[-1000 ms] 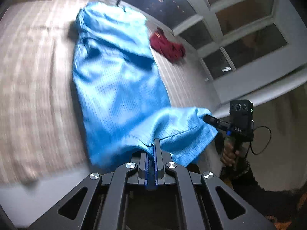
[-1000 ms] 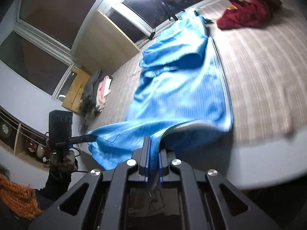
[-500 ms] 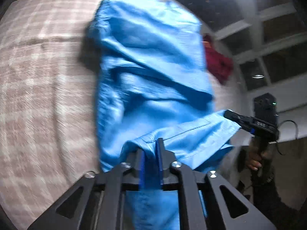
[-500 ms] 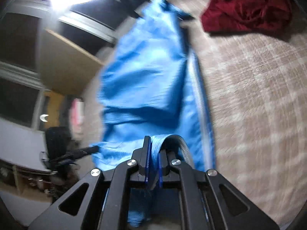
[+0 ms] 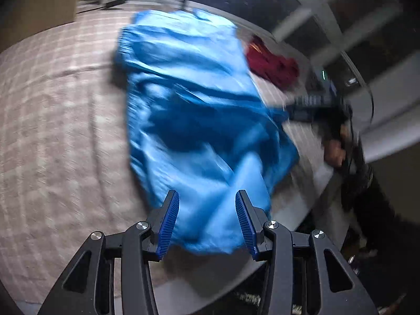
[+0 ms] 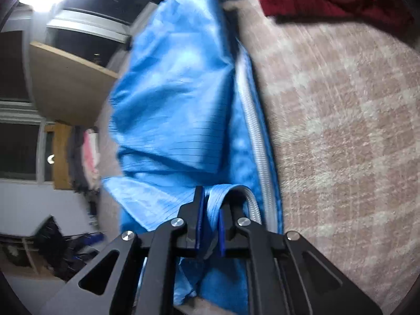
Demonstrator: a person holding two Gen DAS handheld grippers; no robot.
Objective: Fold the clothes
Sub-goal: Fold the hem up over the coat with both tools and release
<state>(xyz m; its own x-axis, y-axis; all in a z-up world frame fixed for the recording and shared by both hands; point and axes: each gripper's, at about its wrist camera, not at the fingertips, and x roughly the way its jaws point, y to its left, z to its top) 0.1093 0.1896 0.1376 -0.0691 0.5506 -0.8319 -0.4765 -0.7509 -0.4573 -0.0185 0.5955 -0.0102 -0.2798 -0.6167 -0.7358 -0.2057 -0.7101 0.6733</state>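
Blue garment point(image 5: 194, 120) lies lengthwise on the checked bed point(image 5: 57, 131), near hem doubled back. My left gripper point(image 5: 207, 219) is opening, pads clear of cloth. My right gripper point(image 6: 210, 223) is opening, hem between its pads. Recommend releasing low so the fold lands flat.

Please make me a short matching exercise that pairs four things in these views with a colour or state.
Things:
1. blue garment
2. red garment
3. left gripper
4. right gripper

States:
A. crumpled beyond the blue cloth
B. fingers narrowly apart, cloth fold between them
C. spread lengthwise along the checked bed cover
D. fingers wide apart, gripping nothing

Pairs: 1-C, 2-A, 3-D, 4-B
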